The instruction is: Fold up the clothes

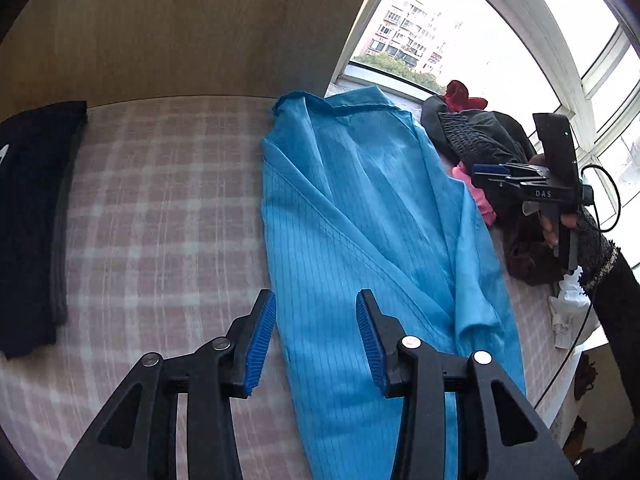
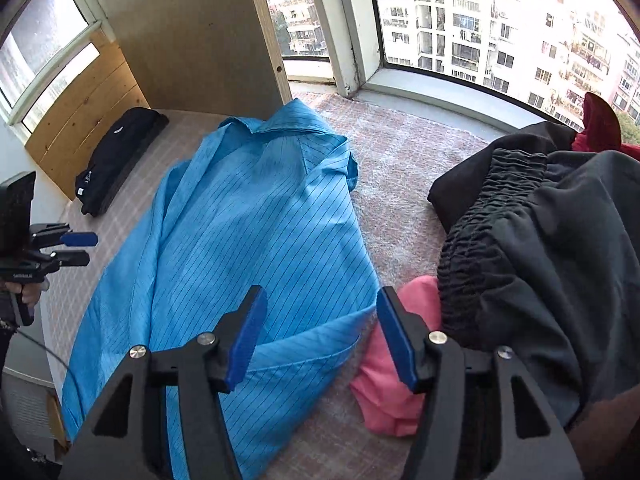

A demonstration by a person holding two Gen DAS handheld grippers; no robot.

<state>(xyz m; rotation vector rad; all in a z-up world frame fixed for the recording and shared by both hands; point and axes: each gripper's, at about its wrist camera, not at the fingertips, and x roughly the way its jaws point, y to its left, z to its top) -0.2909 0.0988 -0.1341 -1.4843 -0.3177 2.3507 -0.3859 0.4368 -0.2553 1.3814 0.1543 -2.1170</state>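
A blue pinstriped garment (image 1: pixel 360 220) lies lengthwise on the checked surface (image 1: pixel 168 208), collar toward the window (image 2: pixel 500 20), its sides turned in over the middle. The left gripper (image 1: pixel 316 336) hovers over the garment's near left edge, jaws apart and holding nothing. The right gripper (image 2: pixel 320 336) hovers over the garment's right hem, jaws likewise apart and empty. Just right of the garment sits a pile of dark clothes (image 2: pixel 540 240) with a pink item (image 2: pixel 384 380) at its foot and a red one (image 2: pixel 600 124), possibly a hat, behind. A folded black garment (image 2: pixel 120 156) rests well apart at the far left.
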